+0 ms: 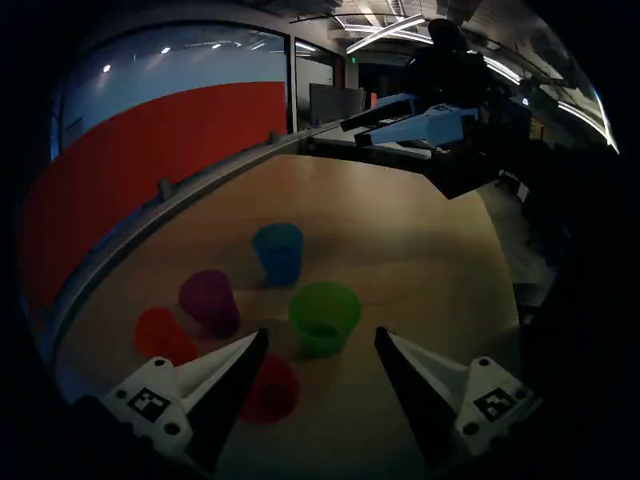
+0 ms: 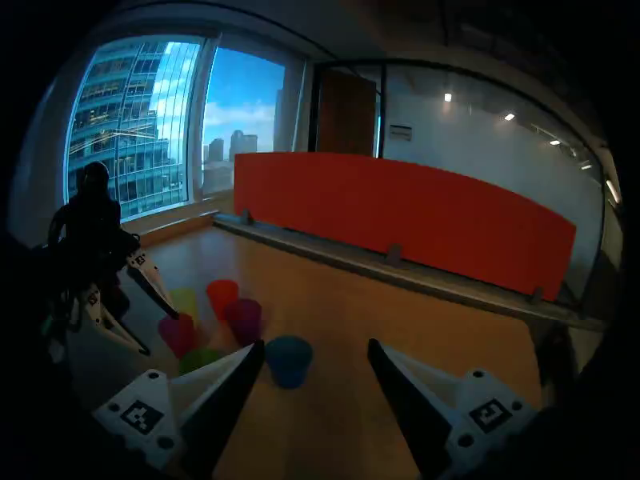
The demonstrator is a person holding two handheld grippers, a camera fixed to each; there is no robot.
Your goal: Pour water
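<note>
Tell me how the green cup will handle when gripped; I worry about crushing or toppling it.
The green cup looks like thin translucent plastic, so probably light and squashy; squeeze gently. Its walls narrow toward the base, so a grip may slide. Upright on the smooth table, a push near the rim would likely tip it.

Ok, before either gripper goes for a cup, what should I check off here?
1. The left gripper is open, holding nothing: ok.
2. The right gripper is open, holding nothing: ok.
3. The green plastic cup stands upright ahead of the left gripper: ok.
4. The blue plastic cup stands upright ahead of the right gripper: ok.
5. Water in any cup: cannot tell, too dark.
</note>
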